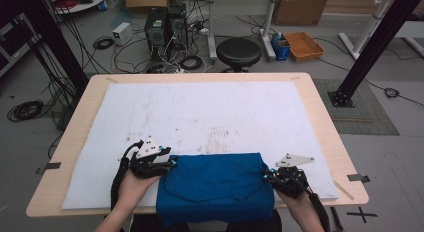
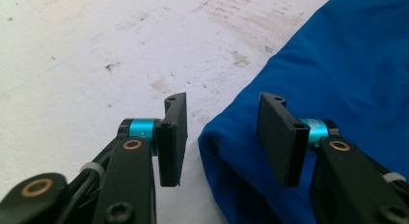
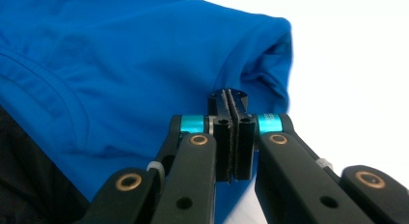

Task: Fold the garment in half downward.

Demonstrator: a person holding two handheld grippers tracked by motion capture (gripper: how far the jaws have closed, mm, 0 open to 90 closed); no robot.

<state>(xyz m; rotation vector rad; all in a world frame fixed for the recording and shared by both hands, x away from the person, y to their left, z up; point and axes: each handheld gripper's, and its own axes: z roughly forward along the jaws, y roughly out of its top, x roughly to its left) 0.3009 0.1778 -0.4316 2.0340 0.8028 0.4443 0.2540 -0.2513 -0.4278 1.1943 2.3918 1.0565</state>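
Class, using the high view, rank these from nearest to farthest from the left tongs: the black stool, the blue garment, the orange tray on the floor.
From the left tongs:
1. Blue garment, right beside them at the table's near edge.
2. Black stool, on the floor beyond the table's far edge, centre.
3. Orange tray, on the floor farther right of the stool.

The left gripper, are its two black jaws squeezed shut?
No, the left gripper stands open, with a wide gap between its jaws around the edge of the blue cloth.
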